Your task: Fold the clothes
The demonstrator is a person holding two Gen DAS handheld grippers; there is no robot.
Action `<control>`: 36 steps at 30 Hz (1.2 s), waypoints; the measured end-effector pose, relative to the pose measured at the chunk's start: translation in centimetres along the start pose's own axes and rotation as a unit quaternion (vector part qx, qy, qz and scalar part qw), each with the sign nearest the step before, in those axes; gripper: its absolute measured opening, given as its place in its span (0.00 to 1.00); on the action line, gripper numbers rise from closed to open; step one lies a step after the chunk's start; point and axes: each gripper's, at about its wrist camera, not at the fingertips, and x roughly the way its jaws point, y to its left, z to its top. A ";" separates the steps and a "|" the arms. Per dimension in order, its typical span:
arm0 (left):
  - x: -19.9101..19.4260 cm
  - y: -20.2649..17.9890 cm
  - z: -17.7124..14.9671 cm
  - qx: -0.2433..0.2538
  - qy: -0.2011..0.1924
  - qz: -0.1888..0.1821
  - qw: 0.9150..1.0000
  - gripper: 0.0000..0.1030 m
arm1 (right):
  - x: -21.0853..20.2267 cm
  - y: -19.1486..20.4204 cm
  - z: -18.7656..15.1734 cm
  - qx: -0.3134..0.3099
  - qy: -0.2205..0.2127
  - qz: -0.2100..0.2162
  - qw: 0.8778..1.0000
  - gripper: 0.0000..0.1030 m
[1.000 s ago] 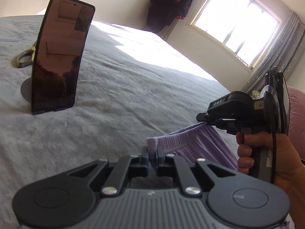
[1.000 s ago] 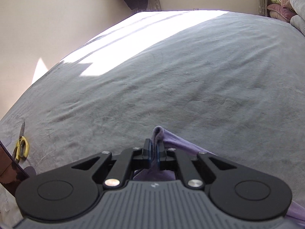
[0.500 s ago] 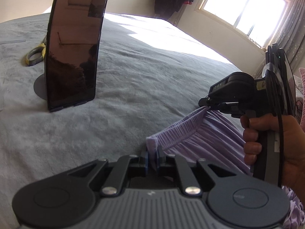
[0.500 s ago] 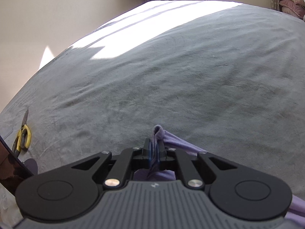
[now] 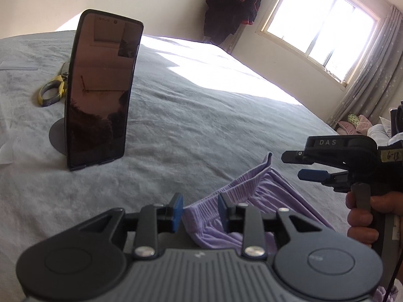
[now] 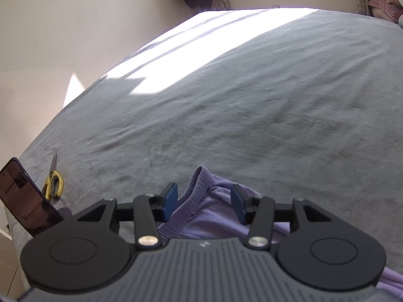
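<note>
Lilac shorts with a ribbed elastic waistband lie on the grey bed, near its front edge, with the waistband raised in a loose fold. The left gripper has its jaws opening; the waistband sits between the blue pads without being pressed. The right gripper likewise has its jaws opening, spread to a moderate gap around the other end of the waistband, cloth between them but not clamped. The right gripper is carried by a hand at the right of the left wrist view. The fabric appears thin, light and limp, so it will likely sag and crease wherever unsupported; the thicker elastic band gives the firmest purchase, and the two waistband corners are the recommended grip points. A phone on a stand and yellow-handled scissors stand well apart on the bed.
</note>
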 end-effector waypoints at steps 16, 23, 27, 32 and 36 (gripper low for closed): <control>0.7 -4.1 -1.8 0.059 0.048 -0.050 0.996 0.33 | -9.5 -7.4 -6.3 0.015 -0.001 -0.023 1.000 0.49; 0.7 -4.5 -2.0 0.056 0.058 -0.067 0.994 0.33 | -11.9 -9.4 -9.2 0.014 0.003 -0.032 0.999 0.49; 0.4 -5.9 -2.6 0.079 0.064 -0.092 0.991 0.33 | -12.8 -9.4 -11.3 0.009 0.015 -0.020 1.000 0.49; 1.0 -7.6 -3.8 0.104 0.088 -0.119 0.983 0.33 | -12.5 -8.3 -13.7 -0.022 0.008 -0.033 0.999 0.30; 1.4 -8.7 -4.7 0.130 0.098 -0.120 0.979 0.33 | -12.8 -8.7 -14.7 -0.024 -0.005 -0.039 0.999 0.03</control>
